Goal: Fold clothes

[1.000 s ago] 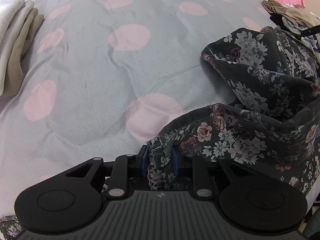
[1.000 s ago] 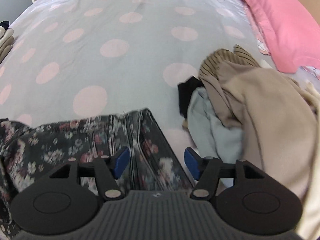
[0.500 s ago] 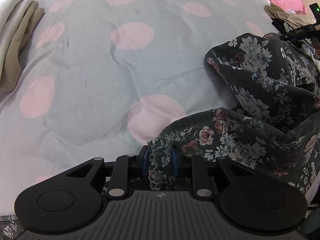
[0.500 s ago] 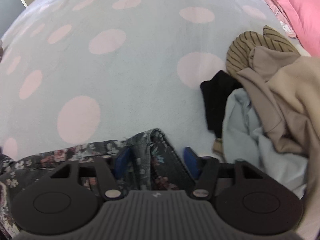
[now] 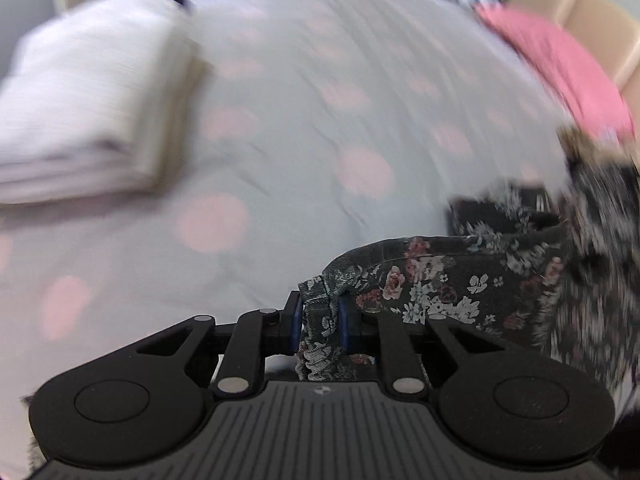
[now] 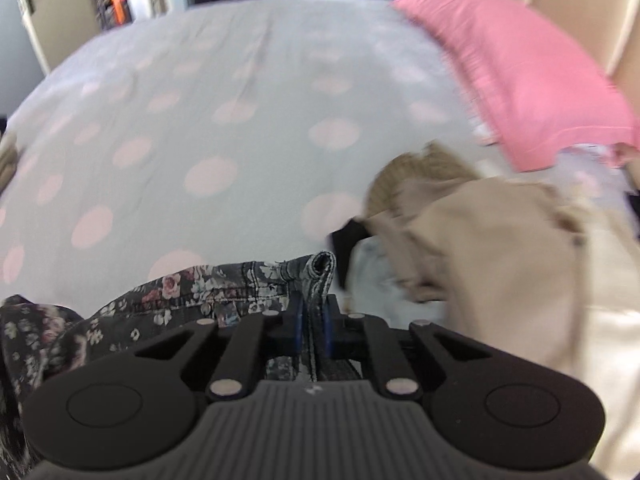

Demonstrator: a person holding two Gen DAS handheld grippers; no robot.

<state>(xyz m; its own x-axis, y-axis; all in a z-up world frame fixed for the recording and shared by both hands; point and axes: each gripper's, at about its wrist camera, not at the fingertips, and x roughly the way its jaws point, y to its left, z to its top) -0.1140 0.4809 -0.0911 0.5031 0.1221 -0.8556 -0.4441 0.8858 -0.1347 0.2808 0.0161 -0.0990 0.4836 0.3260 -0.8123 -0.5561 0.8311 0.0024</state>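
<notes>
A dark floral garment (image 5: 460,280) hangs between both grippers above a grey bedspread with pink dots (image 5: 320,120). My left gripper (image 5: 319,320) is shut on a bunched hem of that fabric, which trails off to the right. In the right wrist view my right gripper (image 6: 311,326) is shut on a stitched edge of the same floral garment (image 6: 224,288), and the cloth sags away to the left. Both views are blurred by motion.
A stack of folded pale clothes (image 5: 88,120) lies at the left of the bed. A heap of unfolded beige, light blue and black clothes (image 6: 480,248) sits at the right, beside a pink pillow (image 6: 520,80). A door and room furniture show beyond the bed.
My right gripper has shut on the garment's edge; it stood open around it before. Both grippers have lifted, and the floral cloth now hangs stretched between them off the bed.
</notes>
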